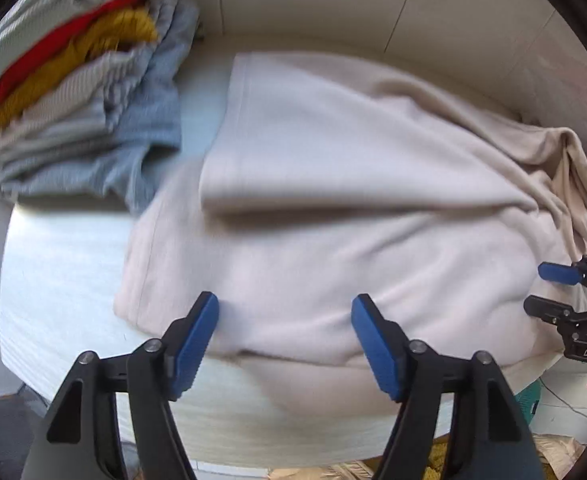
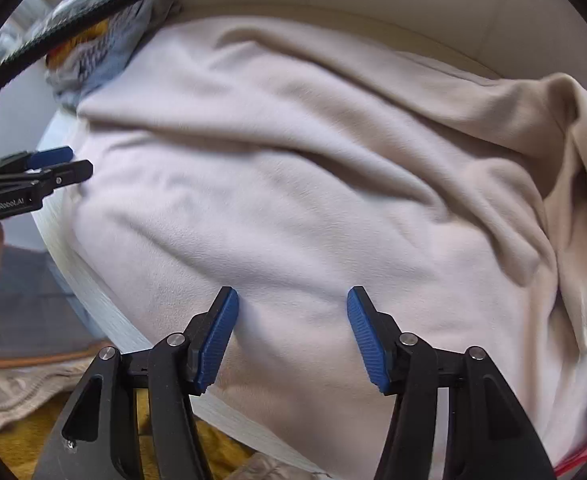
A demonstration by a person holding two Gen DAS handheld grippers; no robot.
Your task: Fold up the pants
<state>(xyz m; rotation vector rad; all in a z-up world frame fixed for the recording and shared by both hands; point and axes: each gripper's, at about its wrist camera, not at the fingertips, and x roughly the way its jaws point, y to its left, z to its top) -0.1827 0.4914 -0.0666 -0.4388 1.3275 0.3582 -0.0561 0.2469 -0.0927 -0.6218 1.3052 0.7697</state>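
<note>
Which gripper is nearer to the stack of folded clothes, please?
Left. The left gripper hovers over the beige pants on the side toward the stack of folded clothes; the right gripper is farther along.

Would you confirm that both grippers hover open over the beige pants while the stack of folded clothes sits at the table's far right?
Not quite: the stack of folded clothes sits at the far left, as the left wrist view shows. The left gripper and right gripper are indeed open over the beige pants.
</note>
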